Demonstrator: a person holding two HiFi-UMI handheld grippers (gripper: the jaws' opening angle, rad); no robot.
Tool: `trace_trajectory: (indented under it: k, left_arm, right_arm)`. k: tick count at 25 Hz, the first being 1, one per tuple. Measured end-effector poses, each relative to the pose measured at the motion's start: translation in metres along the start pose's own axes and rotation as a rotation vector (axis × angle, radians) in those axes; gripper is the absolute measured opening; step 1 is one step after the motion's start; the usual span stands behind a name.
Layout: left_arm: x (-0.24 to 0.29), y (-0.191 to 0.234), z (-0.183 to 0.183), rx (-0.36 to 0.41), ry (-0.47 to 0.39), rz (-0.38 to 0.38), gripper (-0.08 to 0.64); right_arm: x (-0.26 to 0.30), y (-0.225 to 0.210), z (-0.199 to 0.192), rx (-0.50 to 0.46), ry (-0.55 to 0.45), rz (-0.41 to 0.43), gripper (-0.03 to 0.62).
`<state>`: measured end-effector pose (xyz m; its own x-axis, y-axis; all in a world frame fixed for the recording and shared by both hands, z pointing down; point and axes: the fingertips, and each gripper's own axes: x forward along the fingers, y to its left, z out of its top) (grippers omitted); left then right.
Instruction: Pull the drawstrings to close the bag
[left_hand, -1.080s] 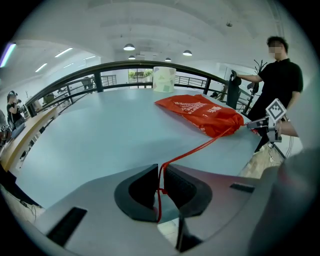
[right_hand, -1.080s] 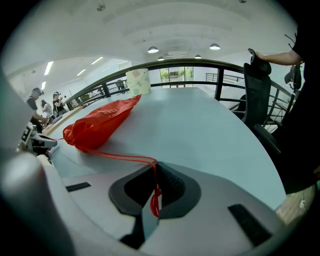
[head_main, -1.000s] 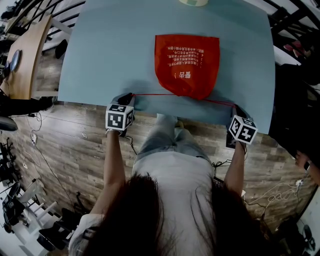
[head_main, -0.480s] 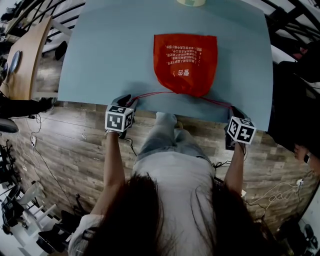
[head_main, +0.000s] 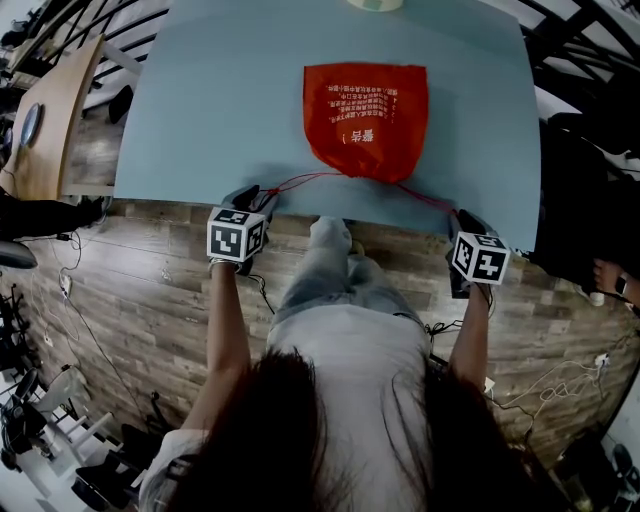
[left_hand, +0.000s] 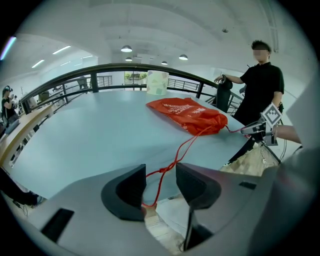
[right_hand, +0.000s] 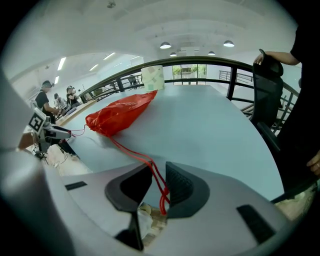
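Note:
The red drawstring bag (head_main: 366, 120) lies on the blue-grey table (head_main: 200, 100), its mouth gathered and facing me. Its two red cords run slack to the near edge. The left cord (left_hand: 185, 147), knotted, passes loose between the jaws of my left gripper (left_hand: 160, 172), which have just been opening; the pads do not press it. My left gripper (head_main: 255, 195) sits at the table's near edge. The right cord (right_hand: 132, 152) hangs through the gap of my right gripper (right_hand: 158, 172), lying against one pad, not pinched. That gripper (head_main: 462, 220) is at the near right edge.
A pale roll (head_main: 380, 3) stands at the table's far edge behind the bag. A person in black (left_hand: 262, 85) stands by a dark chair (right_hand: 265, 85) to my right. A wooden table (head_main: 50, 110) is at the left, with wood floor below me.
The cords, stretched in a straight line a second ago, now sag in loose curves toward the bag. Both grippers have eased slightly toward the table.

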<state>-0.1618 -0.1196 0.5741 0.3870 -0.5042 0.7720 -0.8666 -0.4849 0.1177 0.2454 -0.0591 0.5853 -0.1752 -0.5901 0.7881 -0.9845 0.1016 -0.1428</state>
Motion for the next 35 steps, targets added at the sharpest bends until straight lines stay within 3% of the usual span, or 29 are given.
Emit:
trace_trajectory:
  k: [19, 35]
  left_arm:
    - [-0.027, -0.021, 0.01, -0.025, -0.112, 0.009, 0.183]
    - [-0.047, -0.027, -0.005, -0.001, -0.114, -0.019, 0.183]
  right_arm:
    - [-0.023, 0.015, -0.01, -0.023, -0.065, 0.049, 0.104]
    - [-0.043, 0.055, 0.011, -0.051, -0.151, 0.068, 0.103]
